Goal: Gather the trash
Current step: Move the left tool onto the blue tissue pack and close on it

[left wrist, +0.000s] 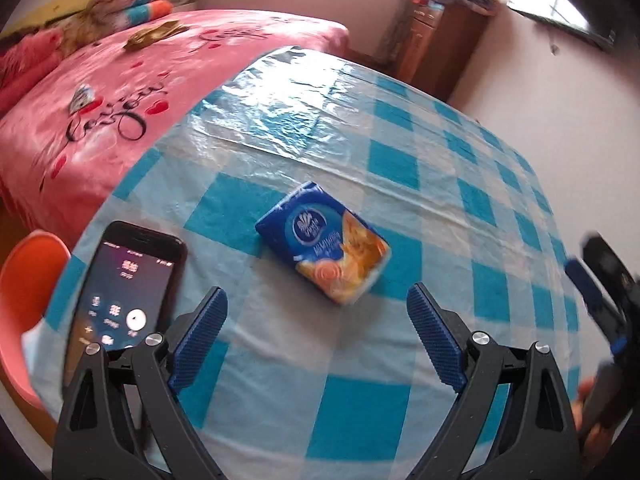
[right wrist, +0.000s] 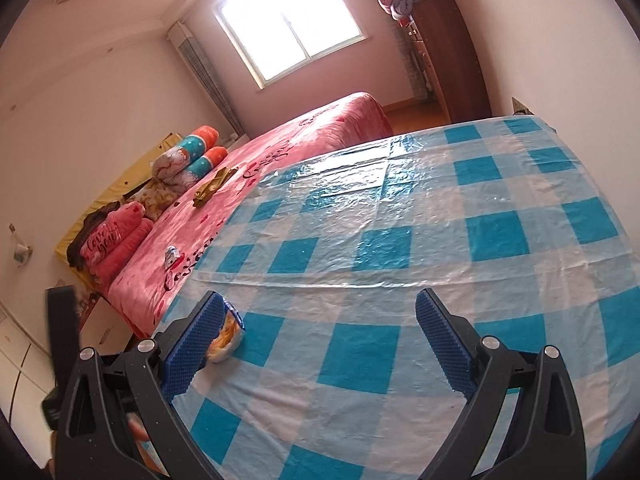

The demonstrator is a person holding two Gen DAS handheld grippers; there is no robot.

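Observation:
A blue and orange tissue packet [left wrist: 324,244] lies on the blue-and-white checked table [left wrist: 420,184], just ahead of my left gripper [left wrist: 318,300], which is open and empty above the cloth. A black phone [left wrist: 128,284] with a lit screen lies to the left of the left finger. My right gripper [right wrist: 320,304] is open and empty over the table [right wrist: 400,248]. Only a corner of the packet [right wrist: 228,336] shows beside its left finger. The right gripper also shows at the right edge of the left wrist view [left wrist: 600,276].
A pink bed [left wrist: 120,92] with rolled blankets stands beyond the table's left side. An orange chair [left wrist: 28,292] sits at the table's near left. A brown cabinet [left wrist: 436,40] stands by the far wall.

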